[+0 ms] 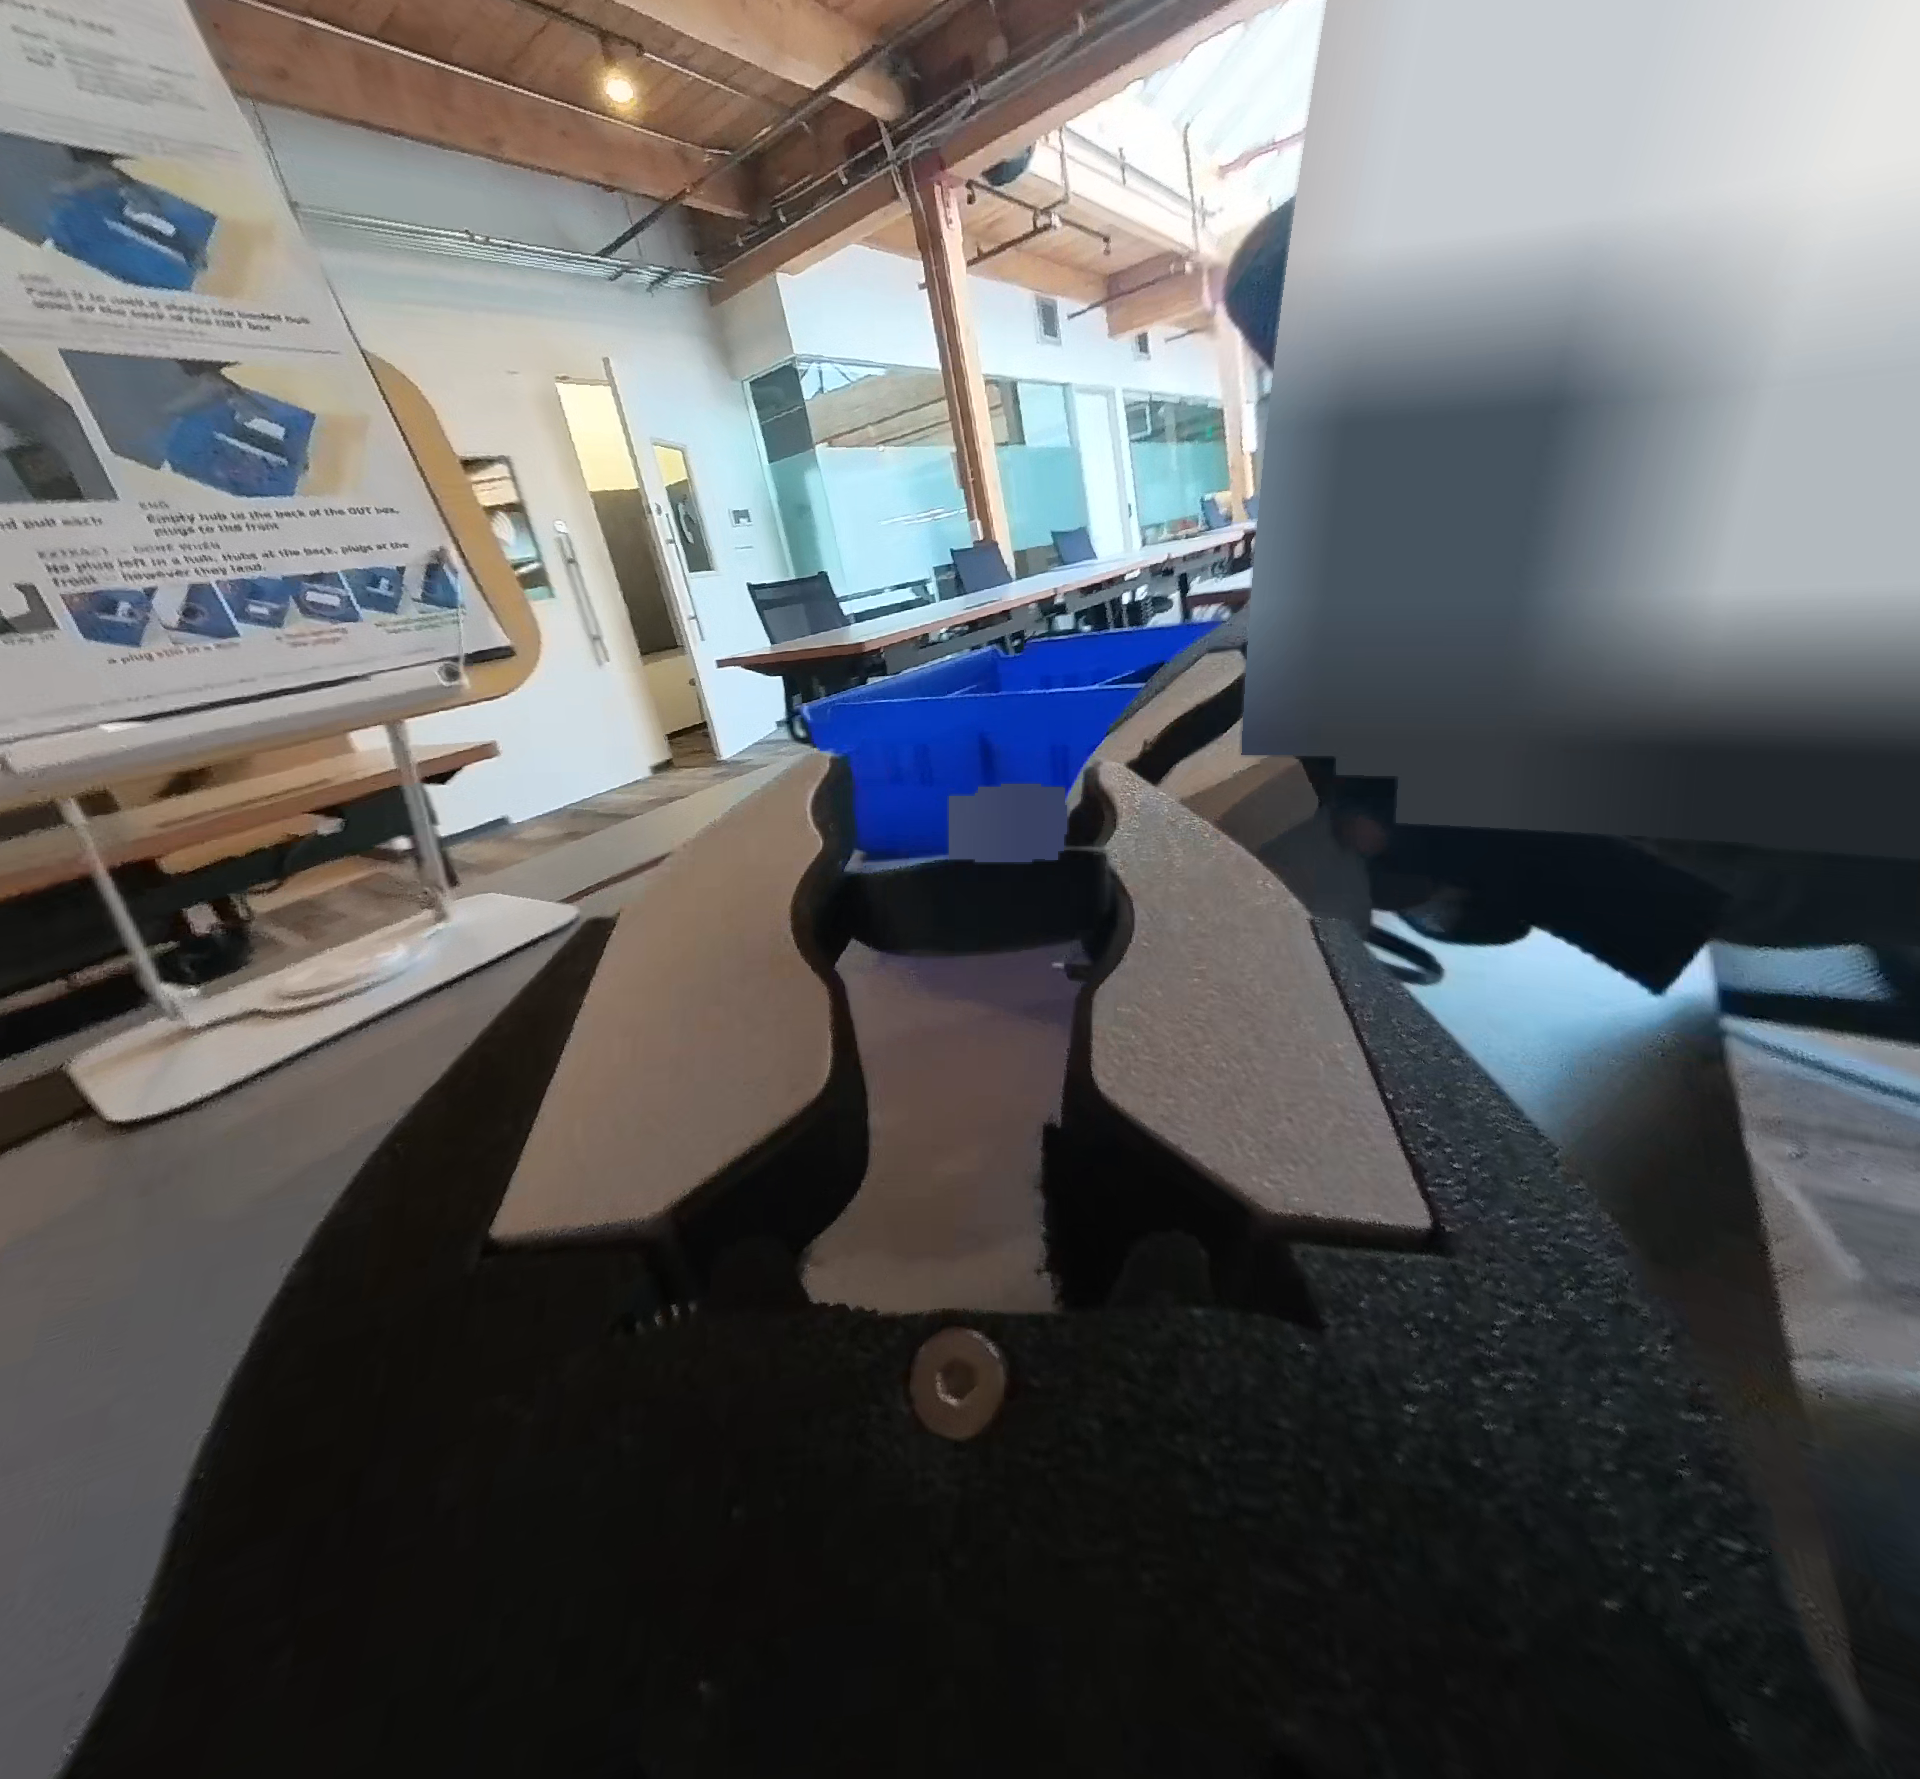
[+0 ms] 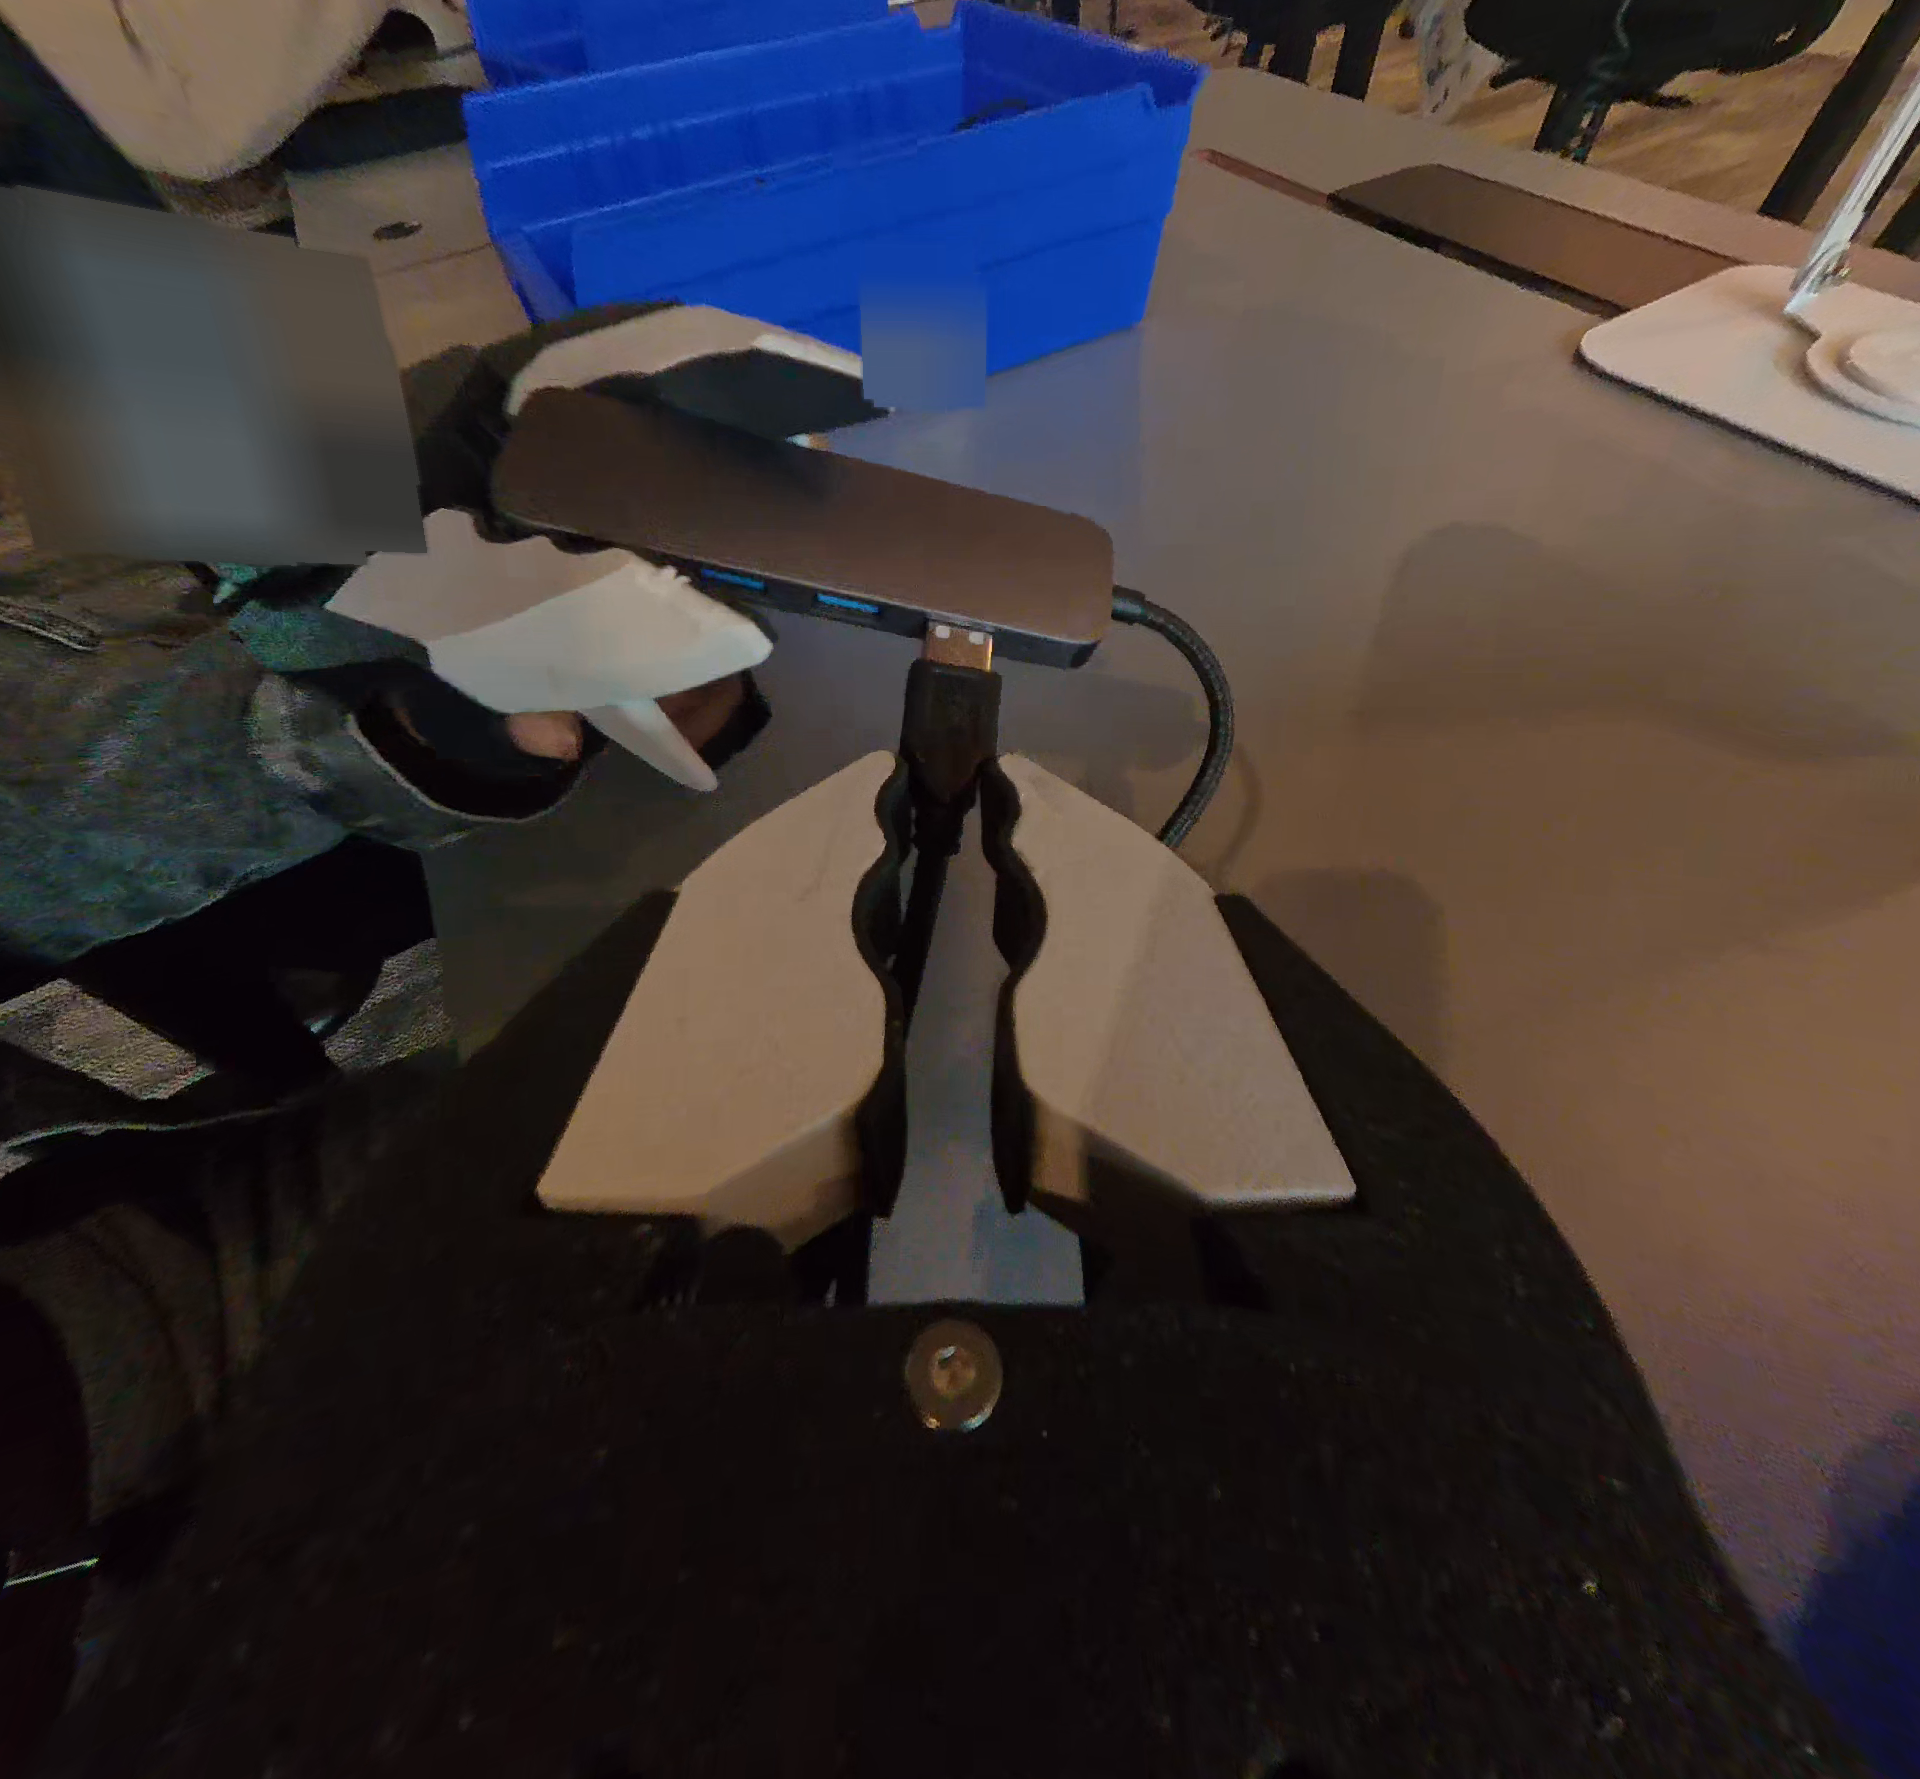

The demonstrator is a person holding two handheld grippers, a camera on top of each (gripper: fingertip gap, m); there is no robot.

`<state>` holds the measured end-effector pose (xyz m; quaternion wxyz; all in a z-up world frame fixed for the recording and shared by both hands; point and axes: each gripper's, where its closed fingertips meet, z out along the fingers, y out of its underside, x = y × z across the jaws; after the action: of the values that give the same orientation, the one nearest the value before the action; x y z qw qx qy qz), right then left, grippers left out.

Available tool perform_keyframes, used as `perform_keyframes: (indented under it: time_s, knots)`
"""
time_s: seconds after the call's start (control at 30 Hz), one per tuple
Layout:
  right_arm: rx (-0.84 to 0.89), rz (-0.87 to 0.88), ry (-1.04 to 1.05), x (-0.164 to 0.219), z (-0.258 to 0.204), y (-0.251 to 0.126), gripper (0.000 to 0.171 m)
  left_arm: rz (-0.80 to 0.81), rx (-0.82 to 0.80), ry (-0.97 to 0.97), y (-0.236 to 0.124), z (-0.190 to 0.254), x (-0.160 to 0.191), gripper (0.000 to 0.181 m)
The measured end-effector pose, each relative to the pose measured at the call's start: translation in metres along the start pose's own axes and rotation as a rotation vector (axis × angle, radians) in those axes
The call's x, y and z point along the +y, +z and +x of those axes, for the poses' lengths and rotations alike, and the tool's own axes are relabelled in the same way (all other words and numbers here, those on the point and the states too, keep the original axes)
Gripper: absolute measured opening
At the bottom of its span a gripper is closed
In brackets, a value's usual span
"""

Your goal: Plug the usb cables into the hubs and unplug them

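Note:
In the right wrist view, a flat dark USB hub (image 2: pixel 800 524) is held level above the grey table. My left gripper (image 2: pixel 784 503), with white fingers, is shut on its left end. My right gripper (image 2: pixel 948 773) is shut on a black USB plug (image 2: pixel 951 716). The plug's metal tip (image 2: pixel 961 646) sits in the rightmost port on the hub's near edge, with part of the metal still showing. Two blue ports (image 2: pixel 847 599) to its left are empty. In the left wrist view, my left gripper (image 1: pixel 961 856) clamps the hub's dark end (image 1: pixel 966 914).
The hub's braided cable (image 2: pixel 1205 721) curves down to the table (image 2: pixel 1455 690). Blue divided bins (image 2: pixel 831 160) stand behind the hub and also show in the left wrist view (image 1: pixel 935 742). An instruction sheet on a white stand (image 1: pixel 187 399) is at the left, and its base (image 2: pixel 1756 368) lies at the right. A person's sleeve (image 2: pixel 208 15) is at the far left. The grippers' ends are close to 5 centimeters from one another.

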<state>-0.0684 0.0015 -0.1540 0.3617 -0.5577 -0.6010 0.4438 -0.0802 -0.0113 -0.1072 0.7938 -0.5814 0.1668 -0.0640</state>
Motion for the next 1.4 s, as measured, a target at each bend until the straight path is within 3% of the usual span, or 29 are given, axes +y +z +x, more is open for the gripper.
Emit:
perform_keyframes:
  time_s: [0.13, 0.4, 0.63, 0.87, 1.0, 1.17, 1.4]
  knots:
    - [-0.027, -0.016, 0.045, 0.009, -0.003, 0.008, 0.012, -0.036, -0.012, 0.212, 0.002, 0.010, -0.002, 0.042]
    - [-0.008, -0.015, 0.060, 0.010, 0.000, 0.011, 0.012, -0.096, -0.055, 0.368, 0.003, 0.009, 0.005, 0.042]
    - [-0.058, 0.029, 0.064, 0.002, -0.004, 0.006, 0.012, -0.028, -0.074, 0.113, -0.001, -0.003, -0.001, 0.041]
    - [-0.029, 0.012, 0.043, -0.001, -0.002, 0.003, 0.012, -0.005, -0.085, 0.059, 0.000, -0.003, -0.002, 0.041]
    - [-0.020, -0.021, 0.031, 0.001, -0.002, 0.001, 0.011, -0.016, -0.052, 0.120, 0.001, 0.004, -0.003, 0.042]
    - [-0.031, -0.077, 0.096, 0.016, 0.001, 0.008, 0.012, -0.101, -0.040, 0.375, 0.006, 0.016, 0.009, 0.042]
    - [-0.028, -0.015, 0.090, 0.004, 0.004, 0.003, 0.011, -0.103, -0.046, 0.320, 0.003, 0.006, 0.011, 0.041]
